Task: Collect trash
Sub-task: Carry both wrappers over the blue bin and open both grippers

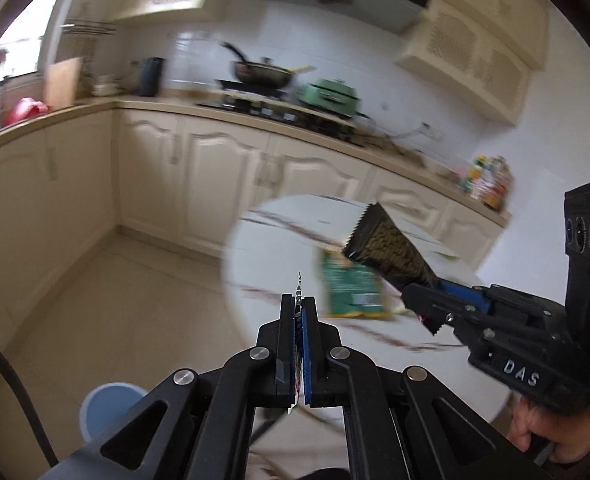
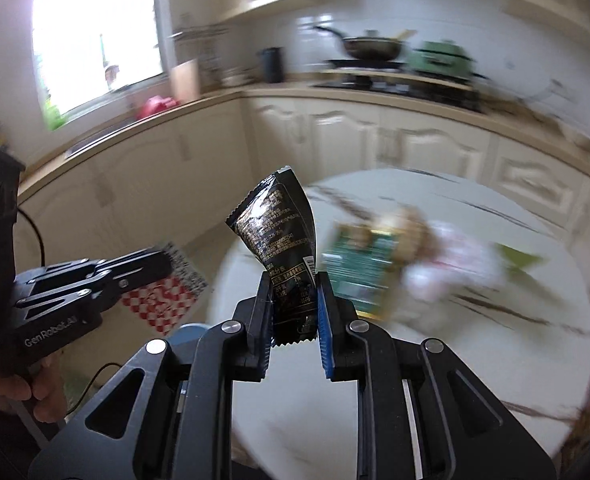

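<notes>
My left gripper (image 1: pixel 299 306) is shut on a flat red-and-white checked wrapper (image 2: pixel 163 294), seen edge-on in its own view (image 1: pixel 298 292). My right gripper (image 2: pixel 293 280) is shut on a black snack wrapper (image 2: pixel 279 228), which sticks up from the jaws; it also shows in the left wrist view (image 1: pixel 387 248). Both are held above the left edge of a round white marble table (image 1: pixel 279 248). A green packet (image 1: pixel 351 284) lies on the table, also in the right wrist view (image 2: pixel 359 268). A blue bin (image 1: pixel 109 408) stands on the floor below the left gripper.
More litter lies on the table: a crumpled white-pink wrapper (image 2: pixel 451 264) and a green scrap (image 2: pixel 519 258). Cream kitchen cabinets (image 1: pixel 215 176) run behind, with a stove, wok (image 1: pixel 261 72) and green appliance (image 1: pixel 329 96) on the counter. Tiled floor (image 1: pixel 115 292) lies to the left.
</notes>
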`<act>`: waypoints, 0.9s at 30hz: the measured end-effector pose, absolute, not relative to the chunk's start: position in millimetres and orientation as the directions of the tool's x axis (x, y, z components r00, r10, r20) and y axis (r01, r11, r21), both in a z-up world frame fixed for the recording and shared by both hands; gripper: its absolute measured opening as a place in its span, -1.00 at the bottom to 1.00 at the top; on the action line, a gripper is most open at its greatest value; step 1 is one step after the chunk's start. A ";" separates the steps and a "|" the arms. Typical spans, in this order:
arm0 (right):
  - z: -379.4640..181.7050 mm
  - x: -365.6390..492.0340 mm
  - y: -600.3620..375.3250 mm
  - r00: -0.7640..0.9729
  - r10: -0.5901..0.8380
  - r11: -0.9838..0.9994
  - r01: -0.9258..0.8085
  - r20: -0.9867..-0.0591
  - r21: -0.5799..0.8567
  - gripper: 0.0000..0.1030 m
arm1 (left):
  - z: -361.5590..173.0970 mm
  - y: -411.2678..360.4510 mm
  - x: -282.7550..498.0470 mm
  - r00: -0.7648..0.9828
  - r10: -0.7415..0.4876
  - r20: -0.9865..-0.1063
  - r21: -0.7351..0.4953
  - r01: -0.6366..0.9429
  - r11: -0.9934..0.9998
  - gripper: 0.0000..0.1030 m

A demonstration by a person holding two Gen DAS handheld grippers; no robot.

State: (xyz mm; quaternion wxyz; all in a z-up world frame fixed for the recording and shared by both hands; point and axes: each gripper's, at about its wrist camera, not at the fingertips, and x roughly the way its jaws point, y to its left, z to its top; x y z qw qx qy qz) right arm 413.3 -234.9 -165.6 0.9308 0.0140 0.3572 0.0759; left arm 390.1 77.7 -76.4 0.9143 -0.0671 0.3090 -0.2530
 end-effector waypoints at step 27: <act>-502.7 595.5 37.9 0.090 0.318 0.892 -0.366 -0.944 0.266 -0.51 | -342.2 297.8 559.7 0.343 -0.185 -0.921 -0.254 -0.168 0.953 -0.97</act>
